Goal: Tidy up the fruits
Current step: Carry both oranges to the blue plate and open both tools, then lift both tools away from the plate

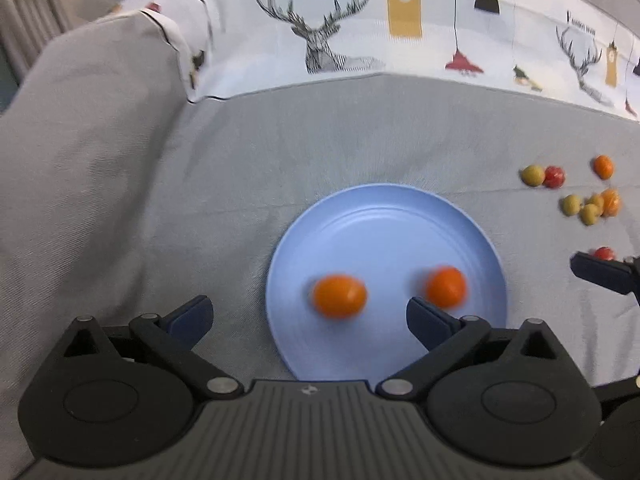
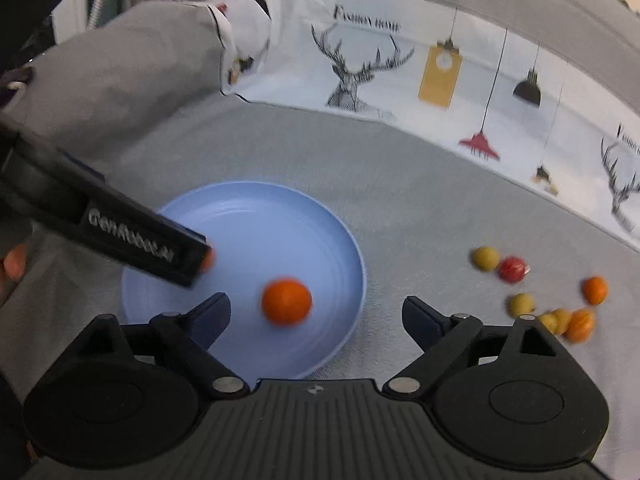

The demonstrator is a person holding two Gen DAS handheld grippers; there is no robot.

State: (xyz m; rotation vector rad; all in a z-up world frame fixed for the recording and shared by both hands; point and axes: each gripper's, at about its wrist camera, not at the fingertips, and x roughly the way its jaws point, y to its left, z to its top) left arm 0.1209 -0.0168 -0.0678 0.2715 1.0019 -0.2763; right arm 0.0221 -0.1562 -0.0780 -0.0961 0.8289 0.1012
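Note:
A light blue plate (image 1: 384, 232) lies on the grey cloth with two orange fruits on it, one to the left (image 1: 339, 295) and one to the right (image 1: 446, 286), both blurred. My left gripper (image 1: 310, 318) hangs open over the plate's near edge; nothing touches its pads. In the right wrist view my right gripper (image 2: 319, 314) is also open above the plate (image 2: 260, 224), with one orange fruit (image 2: 286, 301) lying free between its fingers. The other orange fruit (image 2: 207, 258) peeks out behind a left gripper finger (image 2: 120, 232).
Loose fruits lie on the cloth right of the plate: yellow-green (image 2: 485, 258), red (image 2: 512, 269), orange (image 2: 595, 290), and a small cluster (image 2: 568, 322). A printed deer-pattern cloth (image 1: 320, 40) lines the back. A person's fingertip (image 2: 12, 264) shows at the left edge.

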